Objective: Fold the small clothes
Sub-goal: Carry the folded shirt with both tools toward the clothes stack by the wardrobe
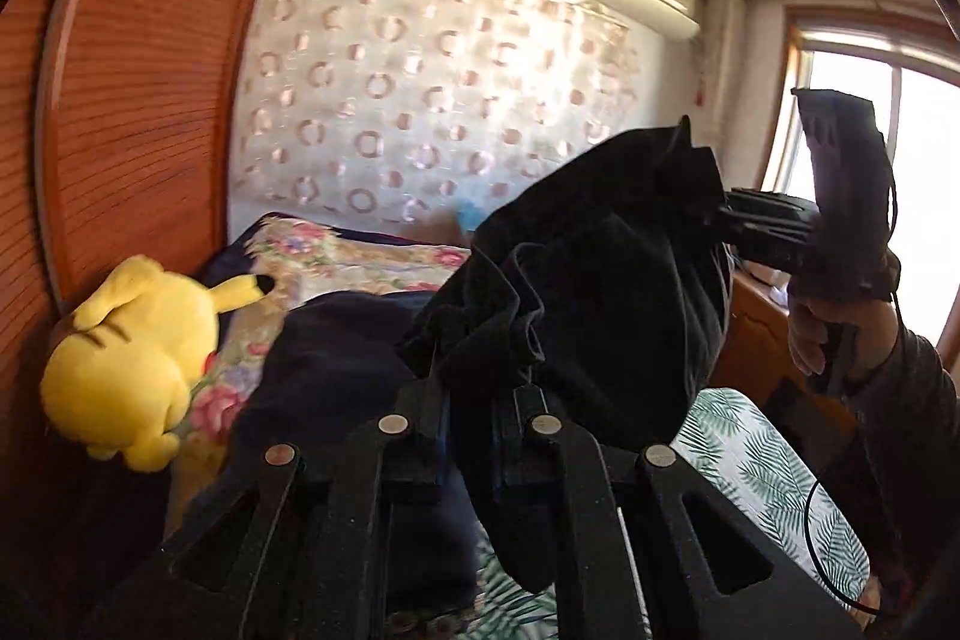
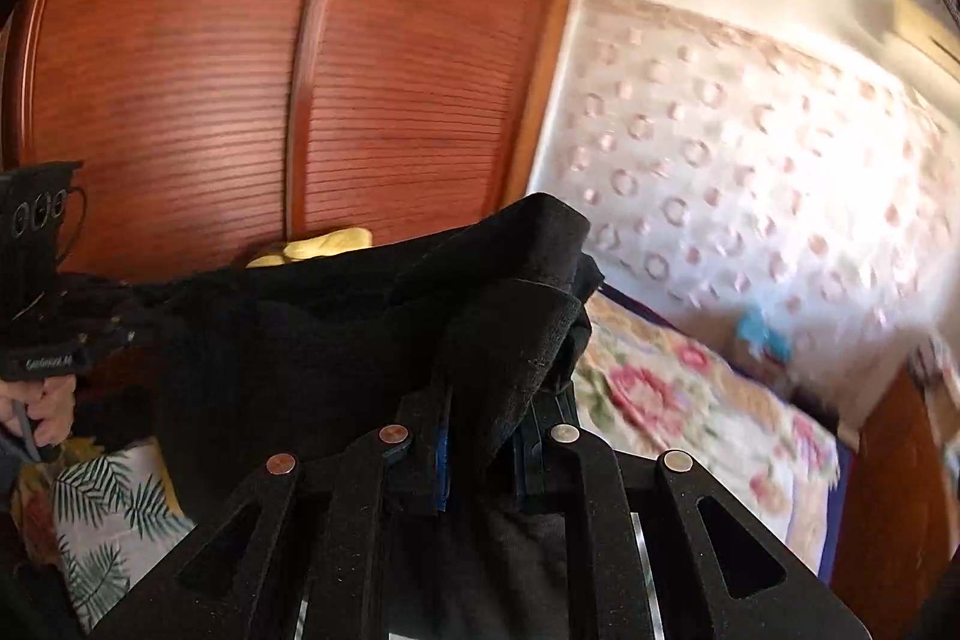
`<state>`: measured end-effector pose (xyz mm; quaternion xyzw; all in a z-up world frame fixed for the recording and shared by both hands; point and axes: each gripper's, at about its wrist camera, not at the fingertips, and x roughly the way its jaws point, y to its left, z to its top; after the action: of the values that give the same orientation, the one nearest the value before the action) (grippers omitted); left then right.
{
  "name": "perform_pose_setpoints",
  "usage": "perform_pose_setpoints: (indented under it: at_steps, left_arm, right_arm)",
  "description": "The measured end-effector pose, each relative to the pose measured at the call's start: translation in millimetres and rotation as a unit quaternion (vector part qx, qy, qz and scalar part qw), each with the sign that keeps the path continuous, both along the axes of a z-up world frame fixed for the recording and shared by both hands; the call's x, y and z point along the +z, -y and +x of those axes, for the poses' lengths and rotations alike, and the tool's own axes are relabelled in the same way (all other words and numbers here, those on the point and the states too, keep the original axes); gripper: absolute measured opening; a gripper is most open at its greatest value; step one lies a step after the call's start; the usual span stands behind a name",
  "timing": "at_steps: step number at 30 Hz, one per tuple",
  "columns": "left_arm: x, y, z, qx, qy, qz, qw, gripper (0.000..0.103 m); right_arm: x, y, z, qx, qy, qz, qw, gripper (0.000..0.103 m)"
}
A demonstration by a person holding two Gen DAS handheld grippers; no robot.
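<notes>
A small black garment (image 1: 588, 280) hangs in the air above the bed, stretched between both grippers. My left gripper (image 1: 480, 388) is shut on one bunched edge of it. My right gripper (image 2: 489, 400) is shut on the other edge (image 2: 336, 328), and the cloth drapes over its fingers. In the left wrist view the right gripper (image 1: 729, 220) shows at the right, pinching the cloth. In the right wrist view the left gripper (image 2: 129, 325) shows at the far left, held by a hand.
A yellow plush toy (image 1: 132, 358) lies by the wooden wardrobe (image 1: 138, 100). A floral quilt (image 2: 690, 400) and dark blue cloth (image 1: 336, 370) cover the bed. A leaf-print sheet (image 1: 768, 472) lies below. A window (image 1: 900, 160) is at the right.
</notes>
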<state>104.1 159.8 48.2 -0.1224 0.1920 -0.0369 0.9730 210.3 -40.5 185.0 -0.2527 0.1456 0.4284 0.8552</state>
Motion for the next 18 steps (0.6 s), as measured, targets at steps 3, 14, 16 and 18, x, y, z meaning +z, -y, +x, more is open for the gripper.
perform_pose_setpoints:
  at_steps: [3,14,16,18]
  left_arm:
    - [-15,-23,-11,0.028,-0.004,-0.015,0.9995,0.010]
    - [-87,-61,-13,0.085,-0.072,-0.054,0.9923,0.010]
    - [-91,-59,-16,0.088,-0.078,-0.057,0.9914,0.011]
    - [-92,-59,-17,0.094,-0.080,-0.049,0.9911,0.011]
  right_arm:
    - [-7,-40,28,0.025,-0.004,-0.027,0.999,0.014]
    - [-55,-152,98,0.028,-0.038,-0.083,0.995,0.039]
    - [-55,-151,100,-0.001,-0.044,-0.078,0.996,0.046]
    - [-55,-147,108,-0.015,-0.051,-0.054,0.997,0.047]
